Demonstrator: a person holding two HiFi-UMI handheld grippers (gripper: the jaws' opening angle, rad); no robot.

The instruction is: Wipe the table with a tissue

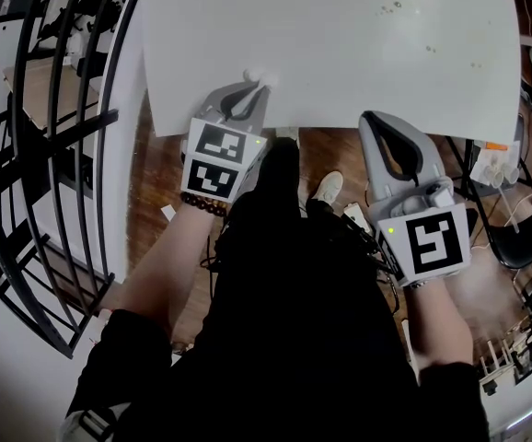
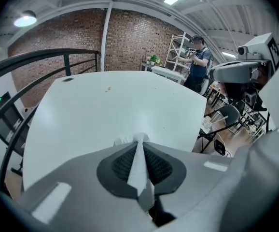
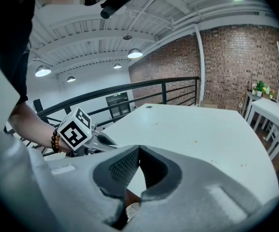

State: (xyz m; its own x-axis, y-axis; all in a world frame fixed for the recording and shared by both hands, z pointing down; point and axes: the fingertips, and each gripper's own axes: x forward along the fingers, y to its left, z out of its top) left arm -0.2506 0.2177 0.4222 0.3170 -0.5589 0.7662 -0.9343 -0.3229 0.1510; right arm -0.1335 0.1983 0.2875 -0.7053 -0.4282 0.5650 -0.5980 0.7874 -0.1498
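The left gripper (image 1: 264, 87) is clamping the tissue (image 2: 138, 164), which is running lengthwise between its jaws and poking past their tips over the worktop's (image 1: 358, 44) near edge. The right gripper's (image 1: 369, 118) jaws are sitting together, empty.

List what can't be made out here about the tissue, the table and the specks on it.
- Tissue: mostly pinched between the jaws of the left gripper in the left gripper view, so its size and folds are hidden.
- Table: its far edge is cut off by the top edge of the head view.
- Specks: too small in every view to tell crumbs from stains.
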